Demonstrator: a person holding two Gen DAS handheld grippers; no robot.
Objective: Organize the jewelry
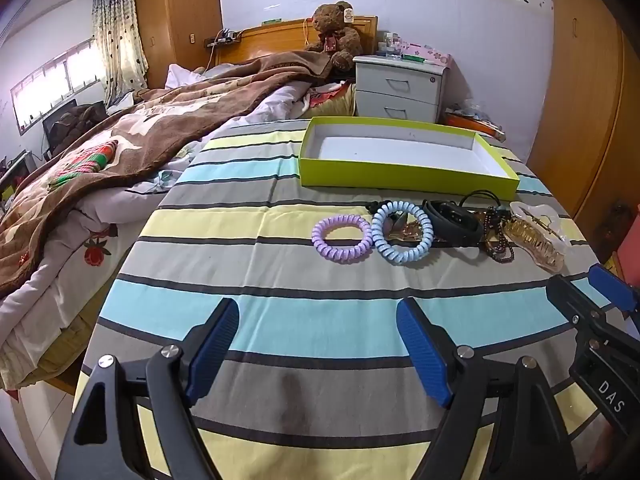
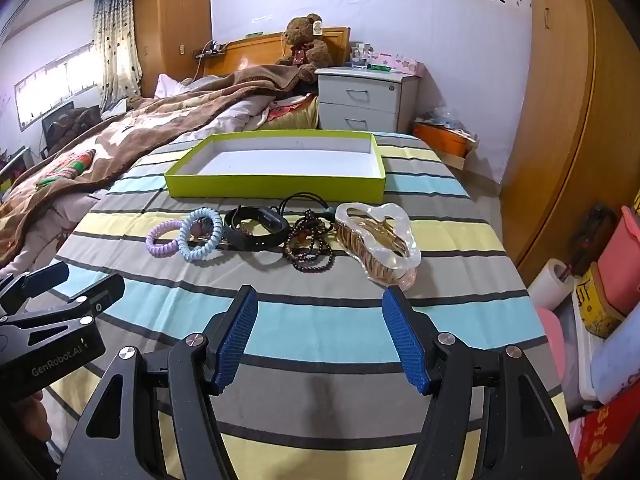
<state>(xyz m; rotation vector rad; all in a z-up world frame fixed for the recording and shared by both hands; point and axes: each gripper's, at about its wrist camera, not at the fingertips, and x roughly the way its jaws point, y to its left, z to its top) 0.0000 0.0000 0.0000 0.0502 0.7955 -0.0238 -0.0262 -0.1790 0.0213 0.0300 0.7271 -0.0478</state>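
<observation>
A row of jewelry lies on the striped bedsheet in front of an empty lime-green box [image 1: 400,174] [image 2: 276,186]. From left: a purple coil hair tie [image 1: 342,234] [image 2: 162,245], a blue coil hair tie [image 1: 402,250] [image 2: 200,250], a black wristband [image 1: 452,220] [image 2: 256,236], dark bead bracelets [image 1: 498,246] [image 2: 310,254] and a large clear hair claw [image 1: 538,236] [image 2: 376,242]. My left gripper [image 1: 318,312] is open and empty, short of the purple tie. My right gripper [image 2: 320,300] is open and empty, short of the beads and claw.
A rumpled brown blanket [image 1: 120,140] covers the bed to the left. A white nightstand [image 1: 400,88] and a teddy bear [image 1: 336,36] stand behind the box. Wooden wardrobes [image 2: 568,120] line the right side, with clutter on the floor [image 2: 600,320].
</observation>
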